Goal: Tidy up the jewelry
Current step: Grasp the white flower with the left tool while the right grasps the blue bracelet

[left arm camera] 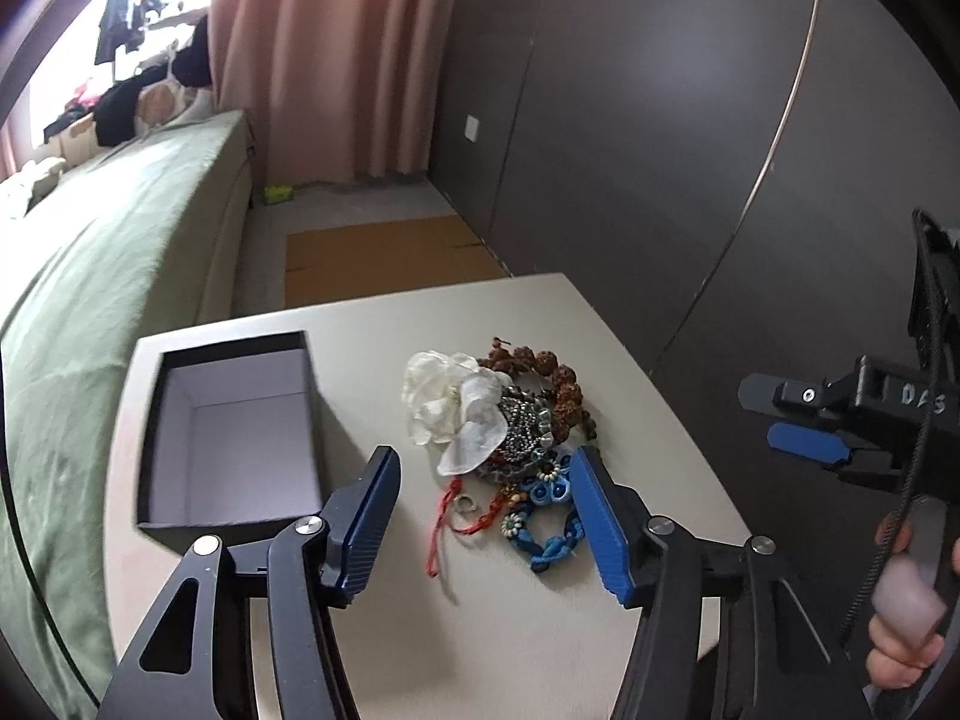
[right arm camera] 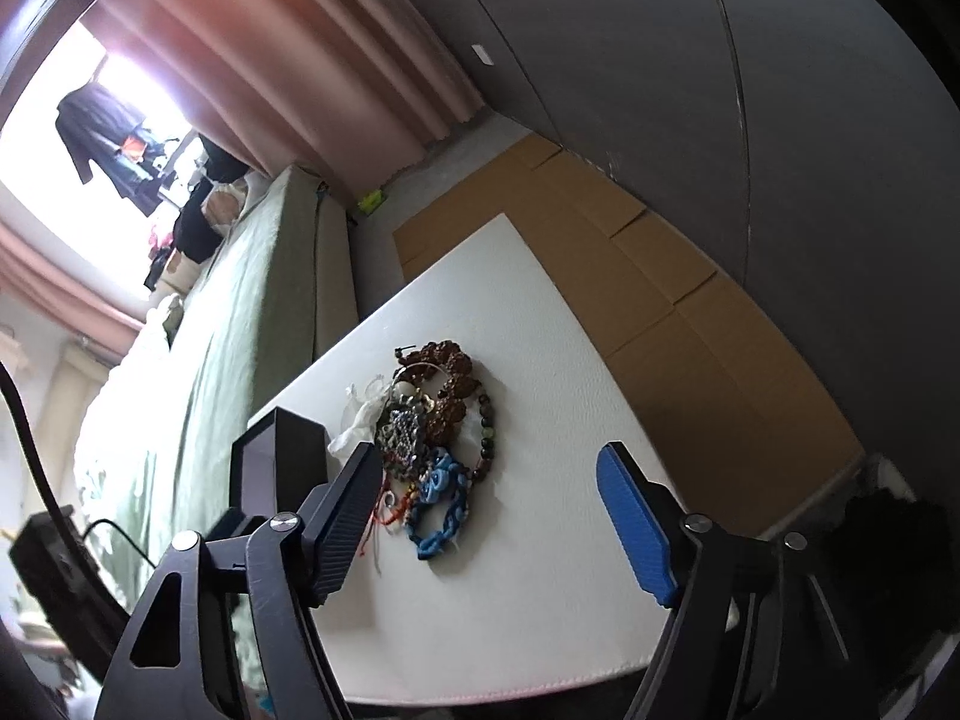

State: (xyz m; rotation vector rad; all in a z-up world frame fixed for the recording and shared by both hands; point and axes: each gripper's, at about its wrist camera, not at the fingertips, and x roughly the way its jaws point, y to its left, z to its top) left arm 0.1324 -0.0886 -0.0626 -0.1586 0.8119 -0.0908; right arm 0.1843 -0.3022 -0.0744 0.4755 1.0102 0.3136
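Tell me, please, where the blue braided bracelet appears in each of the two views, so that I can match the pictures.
Left wrist view: the blue braided bracelet lies at the near end of the jewelry pile, lower centre, just left of the right finger.
Right wrist view: the same bracelet lies at the near end of the pile, centre, right of the left finger.
Shared landmark: the open black box, left of the pile in both.

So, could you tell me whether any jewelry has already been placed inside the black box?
No, the black box shows only its bare white inside, and the jewelry pile lies beside it on the table.
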